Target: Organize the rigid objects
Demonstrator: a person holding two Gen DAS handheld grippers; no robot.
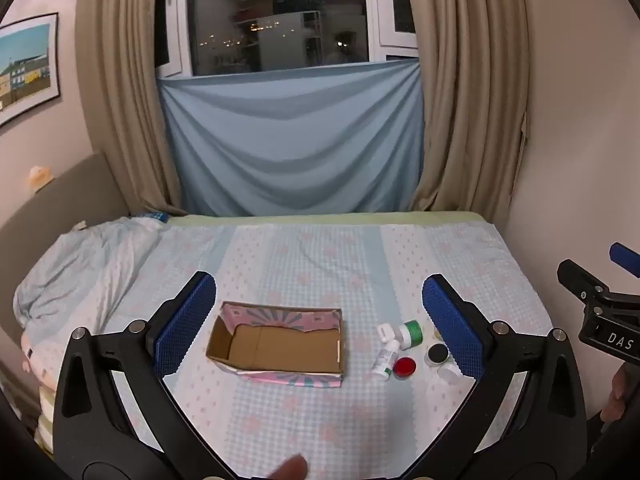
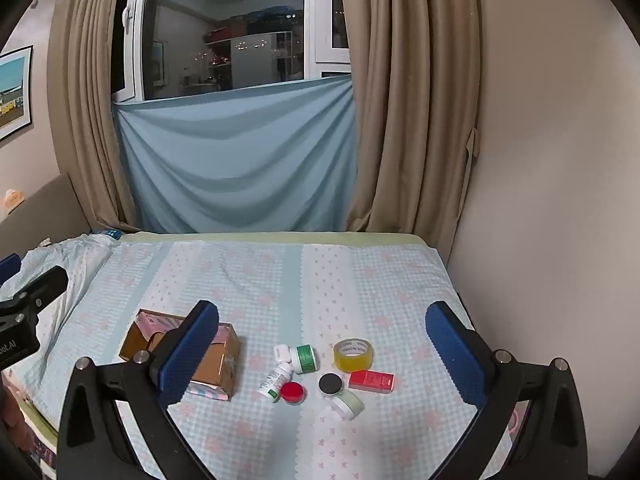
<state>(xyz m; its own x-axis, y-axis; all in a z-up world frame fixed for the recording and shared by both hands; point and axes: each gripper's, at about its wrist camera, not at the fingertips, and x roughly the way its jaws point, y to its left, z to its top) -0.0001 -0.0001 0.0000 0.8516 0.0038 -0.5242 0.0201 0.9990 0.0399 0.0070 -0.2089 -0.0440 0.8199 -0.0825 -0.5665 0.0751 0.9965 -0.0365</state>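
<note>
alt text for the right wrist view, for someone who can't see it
The right gripper is open and empty above a bed, where small items lie: tape roll, red box, white bottle, and red-lidded, black-lidded and green jars. A cardboard box sits left.

A bed (image 1: 304,256) with a pale blue checked sheet and pink flower print fills the lower half of both views. Above it, a light blue cloth (image 1: 292,140) hangs across the lower part of a dark window (image 1: 276,16). Beige curtains (image 1: 468,92) frame the window. A framed picture (image 1: 26,66) hangs at the upper left. Rumpled bedding (image 1: 80,264) sits at the left edge.
</note>
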